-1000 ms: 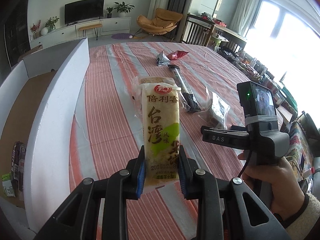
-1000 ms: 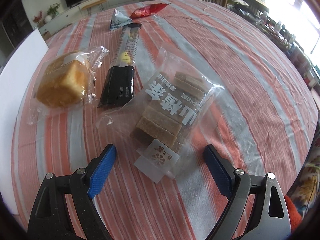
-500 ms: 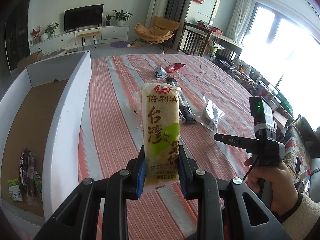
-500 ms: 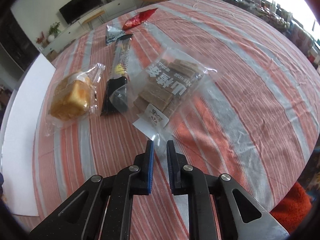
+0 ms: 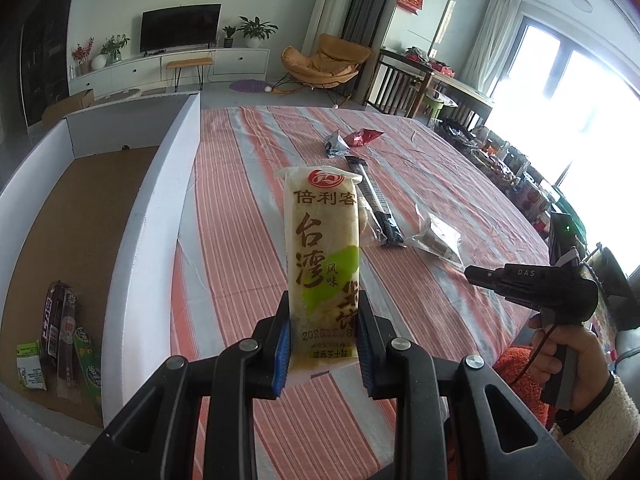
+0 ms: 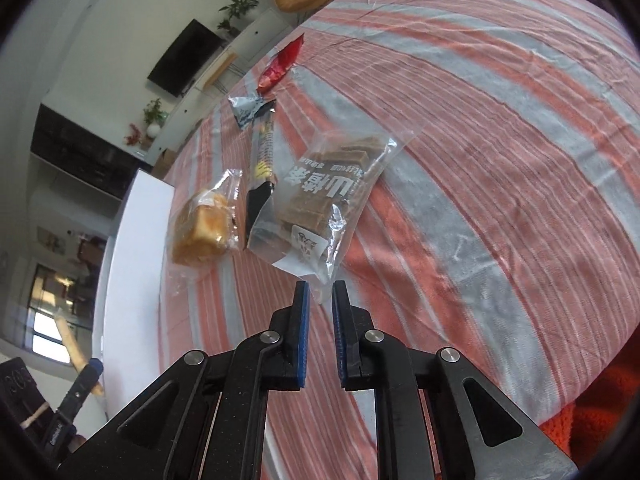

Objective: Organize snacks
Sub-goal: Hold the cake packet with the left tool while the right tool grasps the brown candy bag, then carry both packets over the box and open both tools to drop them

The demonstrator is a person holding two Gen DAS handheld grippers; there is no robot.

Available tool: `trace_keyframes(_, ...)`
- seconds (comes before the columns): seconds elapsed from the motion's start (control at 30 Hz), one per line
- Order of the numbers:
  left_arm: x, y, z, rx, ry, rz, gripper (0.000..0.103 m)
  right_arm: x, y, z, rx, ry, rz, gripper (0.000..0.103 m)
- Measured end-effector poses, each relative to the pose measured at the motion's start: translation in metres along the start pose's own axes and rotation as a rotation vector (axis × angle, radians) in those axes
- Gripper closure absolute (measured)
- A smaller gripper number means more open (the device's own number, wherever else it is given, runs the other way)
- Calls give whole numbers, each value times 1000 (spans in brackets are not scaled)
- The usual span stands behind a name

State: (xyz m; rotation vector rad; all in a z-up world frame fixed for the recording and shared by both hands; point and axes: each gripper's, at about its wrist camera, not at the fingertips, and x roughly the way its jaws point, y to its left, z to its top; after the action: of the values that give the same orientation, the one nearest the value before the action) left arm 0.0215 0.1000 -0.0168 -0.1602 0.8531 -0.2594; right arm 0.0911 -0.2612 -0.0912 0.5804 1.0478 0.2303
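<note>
My left gripper [image 5: 322, 308] is shut on the lower end of a tall cream and green rice-cracker pack [image 5: 322, 240], which stands upright above the striped table. My right gripper [image 6: 320, 292] is shut, with the near clear edge of a packet of brown bars [image 6: 332, 184] between its fingertips. The left wrist view shows that packet [image 5: 438, 236] on the cloth and the right gripper [image 5: 472, 274] just before it, held by a hand in a fleece sleeve. A wrapped bread loaf [image 6: 202, 228] and a black stick pack [image 6: 262, 160] lie to the left of the packet.
A white-walled cardboard box [image 5: 152, 240] stands along the table's left side, with several snack packs [image 5: 60, 340] on its floor. A silver packet [image 6: 246, 110] and a red packet [image 6: 280, 64] lie farther back on the striped cloth [image 6: 480, 160].
My right jaws went from wide open around the brown-bar packet to shut at its near edge, then the gripper rolled and drew back. My left gripper shifted a little with the cracker pack.
</note>
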Motion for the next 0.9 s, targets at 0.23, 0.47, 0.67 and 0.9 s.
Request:
trace_keyframes(0.23,-1,10,-3,-21,-13,-3,76,-6,7,26,161,-63,-234,17)
trace_keyframes(0.47,-11,20,4,-59,-37,-31,76,87,52,66,19,73,-526,11)
trace_keyframes(0.67,-44,49,10,-80,-94,14,76,65,43,54,-82,-9,-480,49)
trace_keyframes(0.9,-60,70,14,-103,-96,59,76,3,30,41,-3,-82,-274,54)
